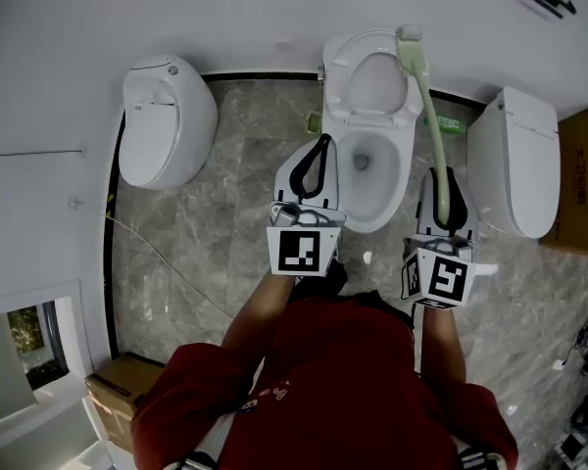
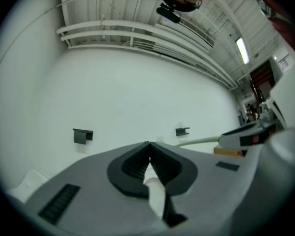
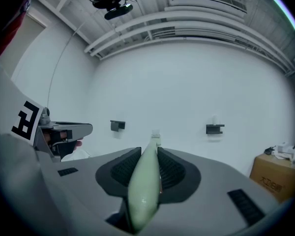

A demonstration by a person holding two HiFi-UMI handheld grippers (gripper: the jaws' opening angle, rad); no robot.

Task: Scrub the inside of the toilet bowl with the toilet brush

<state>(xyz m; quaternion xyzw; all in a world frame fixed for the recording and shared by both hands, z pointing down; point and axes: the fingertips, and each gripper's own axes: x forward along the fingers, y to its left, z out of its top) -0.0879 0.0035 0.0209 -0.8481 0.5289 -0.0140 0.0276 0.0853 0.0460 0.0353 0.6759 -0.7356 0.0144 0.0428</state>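
Listing by view, head view first.

- **Toilet bowl** (image 1: 390, 164): upper centre of the frame, with its seat raised and water at the bottom. No brush is inside it.
- **Toilet brush** (image 1: 430, 106): pale green. Its long handle runs from the right tongs (image 1: 443, 179) at centre right up to its head near the top of the frame. The head sits beside the upper right edge of the raised seat, well clear of the bowl's inside.
- **Left tongs** (image 1: 319, 147): over the bowl's left rim, carrying nothing.
- **Also present:** a second toilet (image 1: 162, 120) at left and a third toilet (image 1: 514, 160) at right, both with lids down, and a cardboard box (image 1: 583, 174) at the right edge.

Left gripper view.

- **Left tongs:** shut tip to tip at lower centre and empty. Something white shows under the tips; I cannot tell what it is.
- **Toilet brush:** its handle crosses at centre right, towards the right tongs.

Right gripper view.

- **Right tongs:** clamped on the brush's green handle at lower centre, gripped on both sides.
- **Toilet brush:** the handle rises to a small pale tip against the white wall.

Progress, as I judge it.

- **Done:** the brush is in hand and firmly held.
- **Left:** all the scrubbing. The head has yet to be lowered into the bowl and worked round the inner wall.
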